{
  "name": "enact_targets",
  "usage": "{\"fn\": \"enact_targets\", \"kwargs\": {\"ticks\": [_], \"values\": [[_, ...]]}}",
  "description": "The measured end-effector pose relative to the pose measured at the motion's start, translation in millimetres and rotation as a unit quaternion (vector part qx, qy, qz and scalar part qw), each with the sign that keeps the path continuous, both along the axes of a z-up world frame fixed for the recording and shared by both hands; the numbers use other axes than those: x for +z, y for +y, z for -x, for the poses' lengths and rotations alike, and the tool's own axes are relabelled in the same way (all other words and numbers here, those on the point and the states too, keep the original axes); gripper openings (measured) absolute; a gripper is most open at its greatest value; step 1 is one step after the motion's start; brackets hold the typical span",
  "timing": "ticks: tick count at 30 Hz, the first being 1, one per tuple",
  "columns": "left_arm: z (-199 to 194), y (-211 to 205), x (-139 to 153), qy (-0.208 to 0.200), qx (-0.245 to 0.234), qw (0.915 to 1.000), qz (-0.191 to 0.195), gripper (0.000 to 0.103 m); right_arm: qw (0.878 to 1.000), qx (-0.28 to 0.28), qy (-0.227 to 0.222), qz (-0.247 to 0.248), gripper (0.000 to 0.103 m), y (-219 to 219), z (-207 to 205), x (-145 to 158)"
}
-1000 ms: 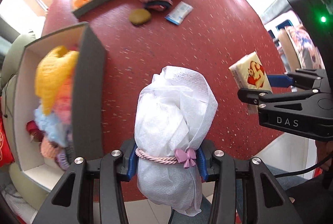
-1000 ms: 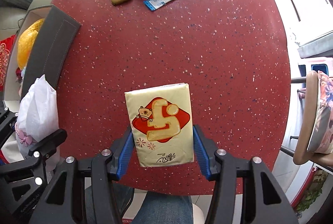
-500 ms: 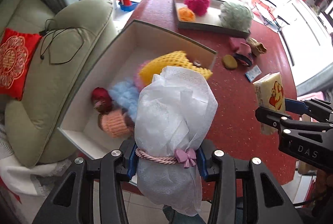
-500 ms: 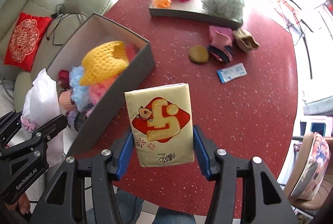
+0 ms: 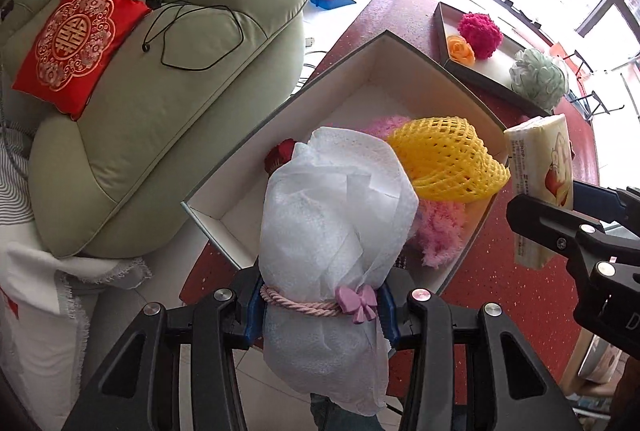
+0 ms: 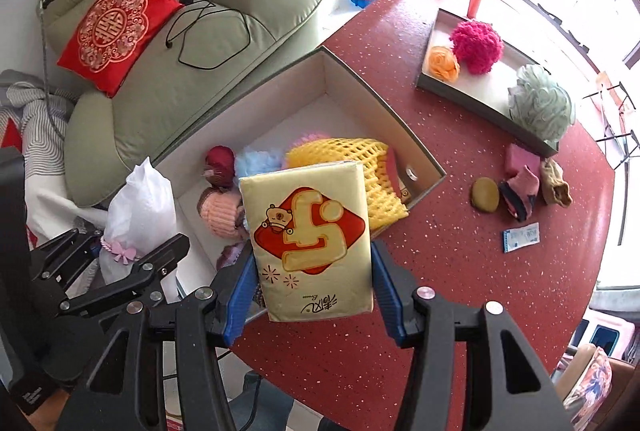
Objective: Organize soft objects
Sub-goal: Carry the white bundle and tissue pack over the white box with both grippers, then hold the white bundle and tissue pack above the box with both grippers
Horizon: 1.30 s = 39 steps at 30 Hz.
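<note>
Left gripper (image 5: 320, 305) jaws pinching white wrapped bundle (image 5: 336, 199) | right gripper (image 6: 312, 295) jaws pinching tissue pack (image 6: 310, 243) | risk: both crowding the full box (image 6: 384, 107), snagging yellow foam net (image 6: 360, 171).

Red speckled table (image 6: 460, 311), round-edged. Lying directly on it: open grey box (image 6: 400, 135) toward 10 o'clock, overhanging the table's edge; shallow grey tray (image 6: 472, 95) at 1 o'clock; brown pebble-like lump (image 6: 485, 194), pink-and-navy sock (image 6: 520, 191) and tan sock (image 6: 554, 183) close together at 3 o'clock; blue-and-white sachet (image 6: 521, 237) just below them, apart.
</note>
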State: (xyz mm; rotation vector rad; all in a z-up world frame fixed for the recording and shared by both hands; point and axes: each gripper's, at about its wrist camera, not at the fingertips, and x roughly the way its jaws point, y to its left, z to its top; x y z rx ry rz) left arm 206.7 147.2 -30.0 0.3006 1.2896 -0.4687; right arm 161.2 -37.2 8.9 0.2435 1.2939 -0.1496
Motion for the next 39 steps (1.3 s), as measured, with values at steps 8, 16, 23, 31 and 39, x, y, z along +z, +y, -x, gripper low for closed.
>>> {"fn": "enact_targets", "kwargs": {"ticks": [8, 16, 23, 31, 39], "values": [[-5, 2, -2, 0.002, 0.004, 1.0, -0.001, 0.047, 1.0, 0.007, 0.008, -0.006, 0.058, 9, -6, -8], [-6, 0, -6, 0.006, -0.003, 1.0, -0.004, 0.047, 1.0, -0.002, 0.017, -0.012, 0.058, 10, -4, -15], [-9, -8, 0, -0.003, -0.017, 0.9998, -0.005, 0.047, 1.0, -0.013, 0.013, -0.011, 0.058, 3, -5, -14], [-13, -15, 2, -0.007, -0.027, 0.9996, -0.011, 0.046, 1.0, -0.025, 0.007, -0.012, 0.058, -6, -8, -11], [-10, -21, 2, -0.005, -0.035, 0.9991, -0.022, 0.046, 0.999, -0.039, -0.002, -0.025, 0.058, -16, -6, -11]]}}
